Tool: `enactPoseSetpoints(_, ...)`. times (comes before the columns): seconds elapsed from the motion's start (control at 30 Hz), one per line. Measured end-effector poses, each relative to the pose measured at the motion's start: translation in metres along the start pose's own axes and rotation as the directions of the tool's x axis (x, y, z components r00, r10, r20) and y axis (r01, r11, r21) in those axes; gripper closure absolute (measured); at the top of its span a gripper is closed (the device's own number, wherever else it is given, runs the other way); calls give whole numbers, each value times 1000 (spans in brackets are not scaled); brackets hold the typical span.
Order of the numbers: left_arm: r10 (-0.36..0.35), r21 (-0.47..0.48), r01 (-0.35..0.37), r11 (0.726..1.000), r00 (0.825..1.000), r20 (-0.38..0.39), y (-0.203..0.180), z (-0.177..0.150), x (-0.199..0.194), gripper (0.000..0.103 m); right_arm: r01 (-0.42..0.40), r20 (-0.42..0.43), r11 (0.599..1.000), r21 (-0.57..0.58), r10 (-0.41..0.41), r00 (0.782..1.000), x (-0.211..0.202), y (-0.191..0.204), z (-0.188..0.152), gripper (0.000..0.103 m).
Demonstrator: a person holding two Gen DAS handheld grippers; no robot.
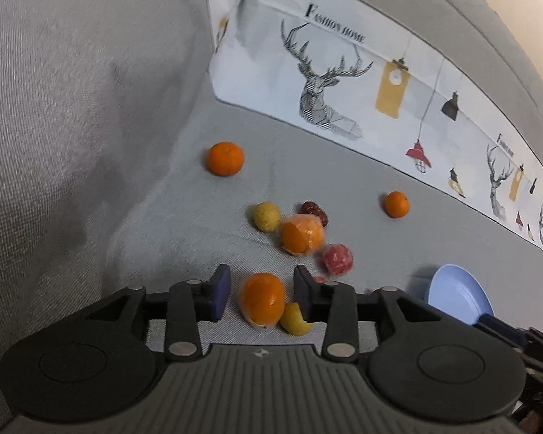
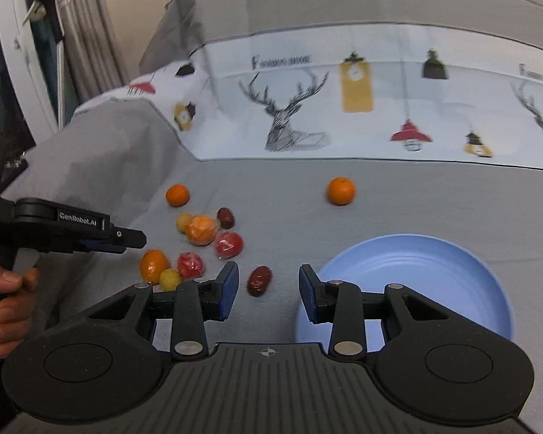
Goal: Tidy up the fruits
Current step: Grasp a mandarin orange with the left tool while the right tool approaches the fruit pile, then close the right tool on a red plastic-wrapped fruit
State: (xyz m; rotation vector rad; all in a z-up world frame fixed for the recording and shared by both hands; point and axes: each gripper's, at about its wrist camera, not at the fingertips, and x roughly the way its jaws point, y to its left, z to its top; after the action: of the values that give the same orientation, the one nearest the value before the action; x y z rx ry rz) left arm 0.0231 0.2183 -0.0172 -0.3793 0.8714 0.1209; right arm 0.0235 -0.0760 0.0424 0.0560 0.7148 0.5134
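Several small fruits lie on a grey sofa seat. In the left wrist view my left gripper (image 1: 261, 275) stands open around a wrapped orange (image 1: 263, 298), with a gap on both sides. A yellow fruit (image 1: 295, 320) touches that orange. Farther off lie another wrapped orange (image 1: 302, 235), a red wrapped fruit (image 1: 337, 258), a dark date (image 1: 314, 211) and two bare oranges (image 1: 225, 158) (image 1: 396, 204). In the right wrist view my right gripper (image 2: 269, 278) is open and holds nothing. A dark red date (image 2: 260, 281) lies on the seat by its left finger. The blue plate (image 2: 416, 282) is empty.
The sofa armrest (image 1: 72, 108) rises at the left. A white cloth printed with deer (image 2: 289, 115) covers the backrest. A person's hand (image 2: 7, 289) holds the left gripper (image 2: 137, 240) above the fruit cluster. Curtains and a white frame (image 2: 14, 54) stand beyond the sofa.
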Motion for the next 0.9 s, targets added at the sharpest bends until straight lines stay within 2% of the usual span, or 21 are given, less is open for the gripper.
enactPoseSetpoints(0.2, -14, -4, 14, 1000, 999, -32, 0, 2, 8, 60, -9, -19, 999, -49, 8, 1000, 39, 26, 6, 64)
enactPoseSetpoints(0.33, -27, -11, 26, 1000, 998, -48, 1, 2, 12, 60, -59, -26, 995, -81, 57, 998, 65, 44, 6, 61)
enactPoseSetpoints(0.47, -38, -40, 36, 999, 998, -42, 7, 3, 12, 60, -106, -57, 992, -76, 101, 993, 92, 55, 6, 54)
enactPoseSetpoints(0.67, -46, -53, 44, 998, 998, -45, 10, 2, 13, 60, -115, -123, 992, -46, 108, 987, 119, 59, 4, 54)
enactPoseSetpoints(0.73, -49, -51, 47, 998, 998, -49, 9, 2, 15, 60, -124, -131, 991, -46, 117, 984, 120, 61, 4, 57)
enactPoseSetpoints(0.8, -53, -51, 50, 997, 997, -54, 9, 2, 17, 60, -142, -134, 989, -42, 136, 982, 119, 61, 4, 75)
enactPoseSetpoints(0.9, -57, -48, 54, 997, 996, -69, 7, 2, 22, 60, -145, -126, 988, -51, 137, 982, 114, 61, 6, 76)
